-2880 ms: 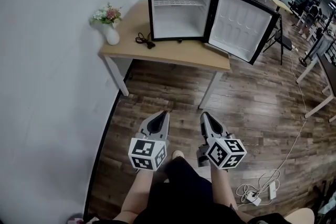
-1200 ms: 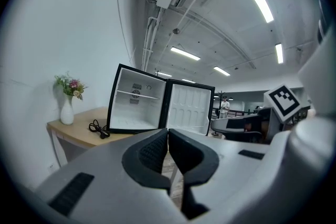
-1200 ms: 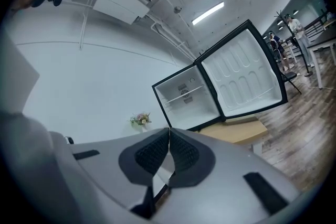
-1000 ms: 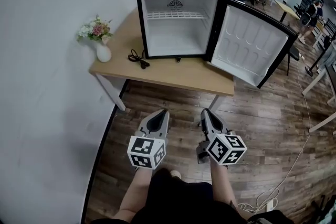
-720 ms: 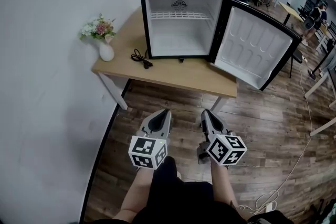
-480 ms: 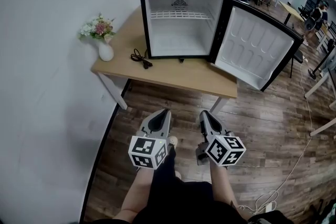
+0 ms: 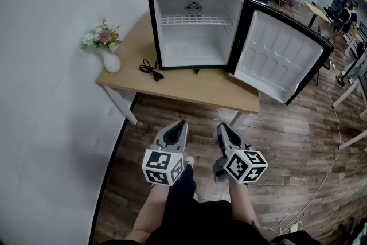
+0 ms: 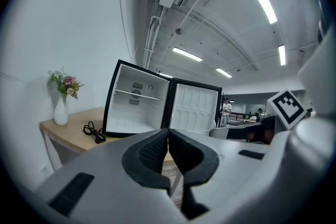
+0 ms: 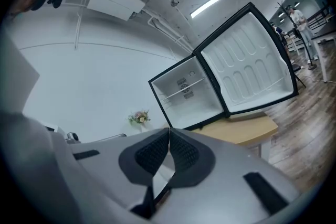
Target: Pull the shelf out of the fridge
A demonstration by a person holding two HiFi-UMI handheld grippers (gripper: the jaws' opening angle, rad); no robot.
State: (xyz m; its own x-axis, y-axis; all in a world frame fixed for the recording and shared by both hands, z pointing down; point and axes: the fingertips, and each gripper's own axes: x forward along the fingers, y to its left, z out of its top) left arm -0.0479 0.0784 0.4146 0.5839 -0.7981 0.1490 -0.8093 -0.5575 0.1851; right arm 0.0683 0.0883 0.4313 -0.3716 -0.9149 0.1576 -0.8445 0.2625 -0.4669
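Closer now: we've edged toward the open fridge (image 7: 195, 26) at upper centre, shelf (image 7: 196, 20) inside near its top. Left gripper view: left gripper (image 8: 168, 132) jaws together, empty. Right gripper view: right gripper (image 9: 169, 131) pressed together too, empty.

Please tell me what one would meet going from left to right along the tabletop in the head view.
vase of flowers → black cable → fridge → open fridge door
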